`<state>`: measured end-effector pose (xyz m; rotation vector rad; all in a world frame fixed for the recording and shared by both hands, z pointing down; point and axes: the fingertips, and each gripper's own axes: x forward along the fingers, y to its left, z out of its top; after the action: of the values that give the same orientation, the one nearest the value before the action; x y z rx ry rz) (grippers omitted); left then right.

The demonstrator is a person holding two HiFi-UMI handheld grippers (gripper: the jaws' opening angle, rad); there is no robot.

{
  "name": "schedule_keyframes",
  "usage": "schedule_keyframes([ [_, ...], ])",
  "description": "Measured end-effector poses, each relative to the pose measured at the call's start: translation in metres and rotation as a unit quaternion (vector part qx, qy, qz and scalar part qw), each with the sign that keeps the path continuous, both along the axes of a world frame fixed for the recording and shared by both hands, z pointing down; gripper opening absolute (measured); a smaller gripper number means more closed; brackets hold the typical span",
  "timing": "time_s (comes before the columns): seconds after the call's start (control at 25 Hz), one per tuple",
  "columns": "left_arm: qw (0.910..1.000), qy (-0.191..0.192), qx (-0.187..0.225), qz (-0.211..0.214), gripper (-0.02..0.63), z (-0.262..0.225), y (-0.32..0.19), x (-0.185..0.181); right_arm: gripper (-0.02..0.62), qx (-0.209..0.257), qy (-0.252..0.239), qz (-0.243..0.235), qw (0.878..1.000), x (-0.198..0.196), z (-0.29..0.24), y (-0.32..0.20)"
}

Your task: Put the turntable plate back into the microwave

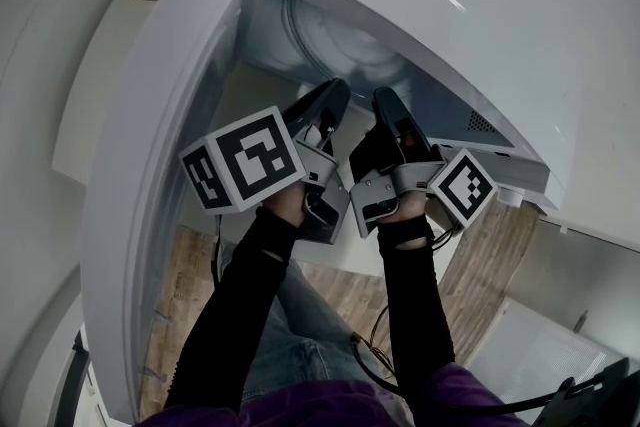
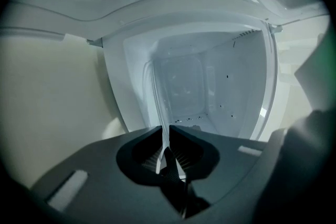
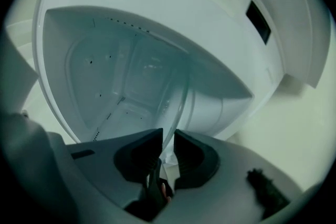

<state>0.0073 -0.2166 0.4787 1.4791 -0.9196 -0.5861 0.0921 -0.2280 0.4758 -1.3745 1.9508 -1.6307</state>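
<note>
While edge-on, clear thin turntable plate [image 2: 158, 98] tight in left gripper [image 2: 166, 132] and right gripper [image 3: 168, 138].

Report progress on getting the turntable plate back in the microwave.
Done: the door is open and the turntable plate is up at the mouth of the cavity. In hand: the left gripper and right gripper each appear to have their jaws closed on its rim, with the plate tilted. Left: slide it in, lay it flat, release.
</note>
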Motion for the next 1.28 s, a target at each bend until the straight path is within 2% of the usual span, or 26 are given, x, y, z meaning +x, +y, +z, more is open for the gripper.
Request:
schedule_keyframes([
  [0.24, 0.9999, 0.006, -0.002, -0.015, 0.049, -0.001, 0.001, -0.004, 0.087, 0.018, 0.089, -0.052, 0.995, -0.007, -0.006, 0.007],
  [0.44, 0.9999, -0.001, -0.003, -0.015, 0.044, 0.001, -0.004, -0.005, 0.094, 0.032, 0.154, -0.096, 0.983, -0.012, -0.005, 0.012],
  [0.88, 0.9997, -0.02, -0.005, -0.012, 0.038, 0.007, -0.006, -0.006, 0.094, 0.033, 0.157, -0.119, 0.98, -0.016, -0.004, 0.015],
  [1.28, 0.999, -0.04, -0.016, -0.013, 0.031, 0.011, -0.002, -0.01, 0.092, 0.022, 0.151, -0.102, 0.983, -0.011, 0.001, 0.016],
])
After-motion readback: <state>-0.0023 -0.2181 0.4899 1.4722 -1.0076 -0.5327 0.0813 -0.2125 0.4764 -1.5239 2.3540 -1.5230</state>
